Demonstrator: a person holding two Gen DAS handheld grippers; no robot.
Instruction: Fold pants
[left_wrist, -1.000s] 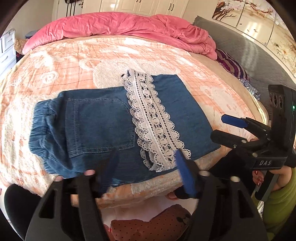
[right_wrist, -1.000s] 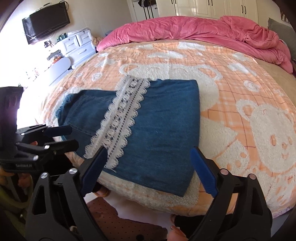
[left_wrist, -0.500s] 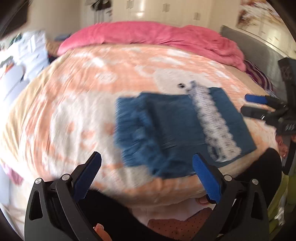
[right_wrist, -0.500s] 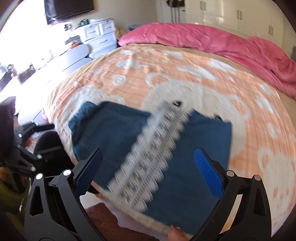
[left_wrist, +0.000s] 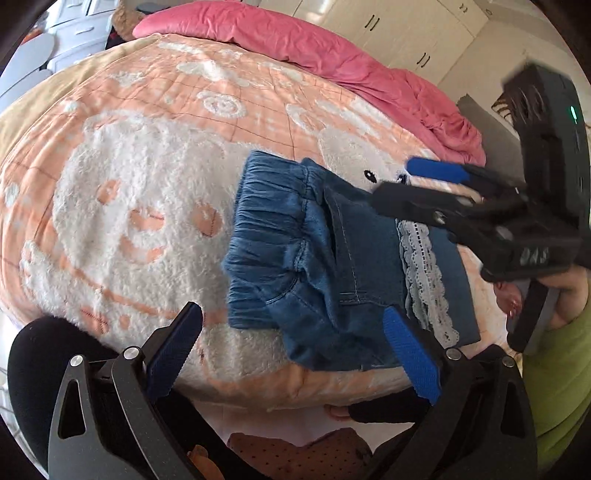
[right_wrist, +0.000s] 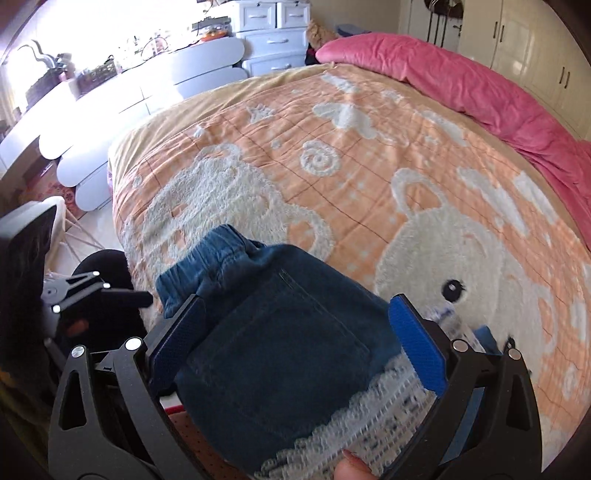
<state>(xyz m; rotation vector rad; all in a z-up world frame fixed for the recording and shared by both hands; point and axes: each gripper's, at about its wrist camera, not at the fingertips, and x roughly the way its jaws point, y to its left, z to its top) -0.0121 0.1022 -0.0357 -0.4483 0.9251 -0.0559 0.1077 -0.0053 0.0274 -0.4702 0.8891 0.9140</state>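
Pants (left_wrist: 317, 266) lie folded on blanket (left_wrist: 147, 155); right tongs (left_wrist: 410, 181) hide lace trim (left_wrist: 424, 273).

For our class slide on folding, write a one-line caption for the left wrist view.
Open left claw hovers near folded denim pants on a bear-print blanket, right claw above them.
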